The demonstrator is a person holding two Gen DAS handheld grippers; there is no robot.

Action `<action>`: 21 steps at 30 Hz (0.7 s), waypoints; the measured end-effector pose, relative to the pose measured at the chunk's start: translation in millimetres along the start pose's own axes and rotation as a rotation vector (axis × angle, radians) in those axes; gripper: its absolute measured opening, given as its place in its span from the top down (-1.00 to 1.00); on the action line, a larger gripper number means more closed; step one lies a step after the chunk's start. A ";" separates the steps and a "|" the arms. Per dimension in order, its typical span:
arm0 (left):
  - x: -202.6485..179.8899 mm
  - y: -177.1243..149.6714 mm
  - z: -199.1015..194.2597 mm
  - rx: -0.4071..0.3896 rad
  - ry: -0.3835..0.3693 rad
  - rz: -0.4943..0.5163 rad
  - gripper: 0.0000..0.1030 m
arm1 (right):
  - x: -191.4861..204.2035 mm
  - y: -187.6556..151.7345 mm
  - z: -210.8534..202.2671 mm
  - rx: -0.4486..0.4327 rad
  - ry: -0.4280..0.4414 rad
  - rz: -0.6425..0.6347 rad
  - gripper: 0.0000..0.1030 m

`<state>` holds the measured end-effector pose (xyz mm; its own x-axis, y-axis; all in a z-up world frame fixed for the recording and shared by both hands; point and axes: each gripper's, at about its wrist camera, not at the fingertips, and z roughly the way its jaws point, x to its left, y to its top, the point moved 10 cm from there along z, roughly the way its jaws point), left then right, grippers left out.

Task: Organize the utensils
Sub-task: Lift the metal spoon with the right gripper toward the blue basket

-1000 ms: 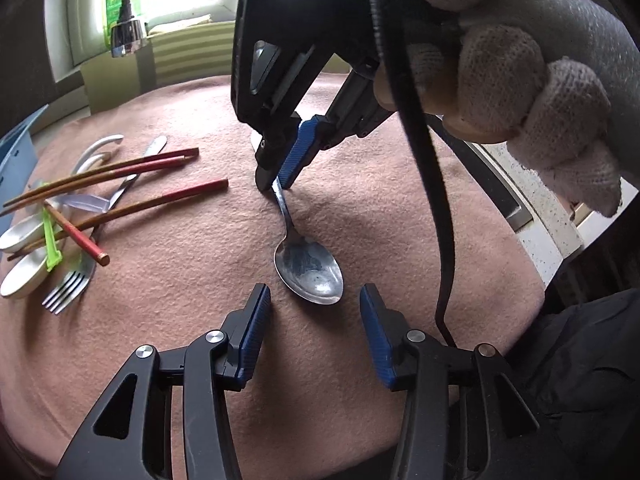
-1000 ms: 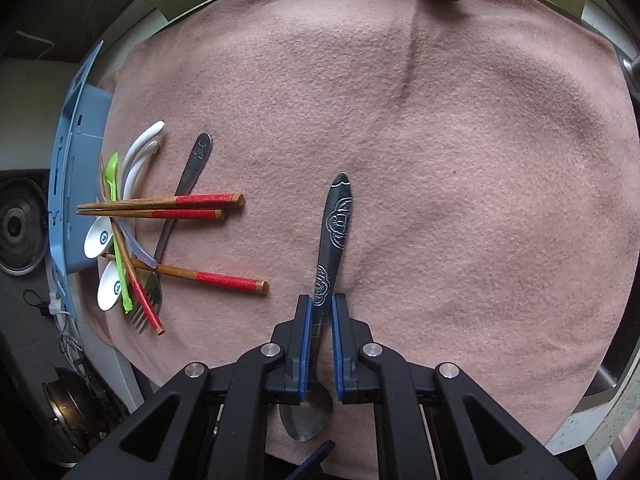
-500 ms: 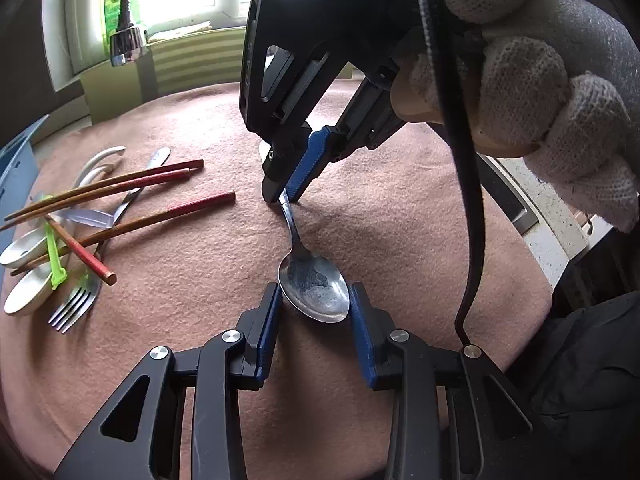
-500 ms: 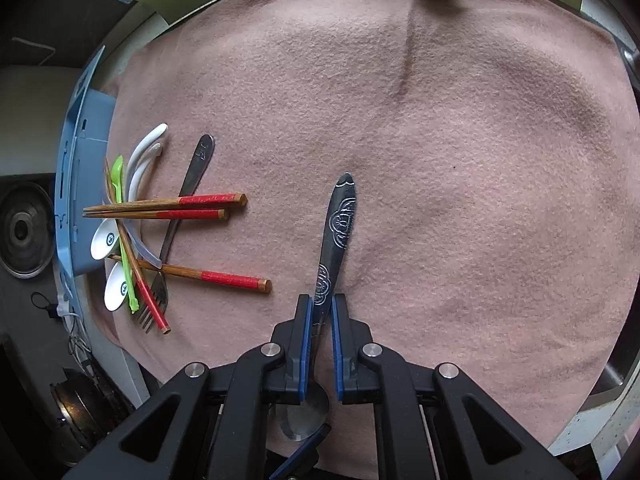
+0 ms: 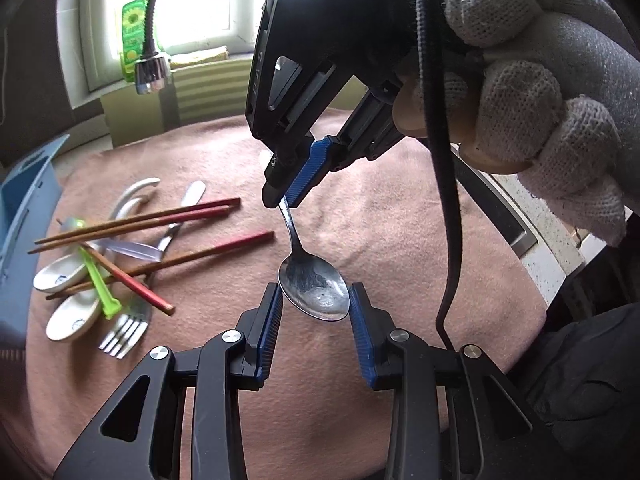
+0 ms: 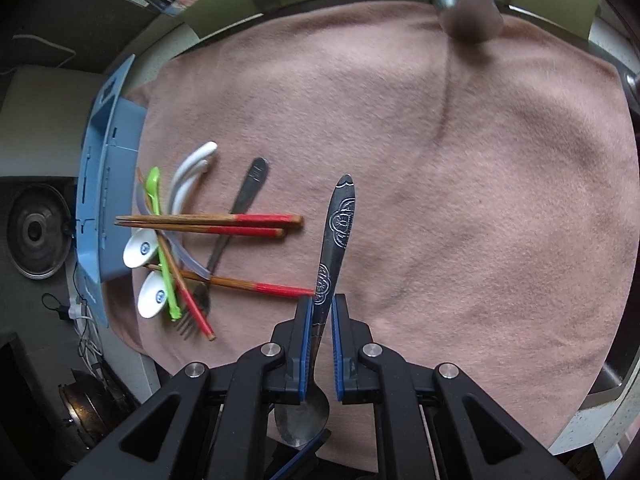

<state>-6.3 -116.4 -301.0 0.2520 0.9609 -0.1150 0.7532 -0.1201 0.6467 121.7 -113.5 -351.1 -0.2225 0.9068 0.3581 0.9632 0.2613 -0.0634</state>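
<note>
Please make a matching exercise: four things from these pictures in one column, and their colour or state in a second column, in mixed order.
Things:
1. metal spoon
2. organizer tray
3. small plastic fork
4. left gripper

States or colours:
A. blue
B. open, its fingers on either side of the spoon bowl
C. bright green
D. held by its handle in the right gripper

Pairs: 1-D, 2-A, 3-C, 4-B
</note>
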 end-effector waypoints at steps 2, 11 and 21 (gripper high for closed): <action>7.9 4.1 -7.9 -0.016 0.009 0.000 0.37 | 11.8 2.3 -2.8 -0.010 0.005 -0.006 0.83; 55.6 13.6 -40.6 -0.071 0.037 -0.026 0.37 | 83.5 14.4 -6.9 -0.053 0.022 -0.052 0.83; 149.8 21.0 -82.8 -0.115 0.125 -0.045 0.37 | 196.3 44.8 2.4 -0.075 0.081 -0.123 0.84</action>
<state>-3.1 45.7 -242.2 0.1366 0.9890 -0.0562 0.6861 -0.0535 0.7256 120.8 77.0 -285.9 -0.3295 0.8392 0.4326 0.9386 0.3407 0.0541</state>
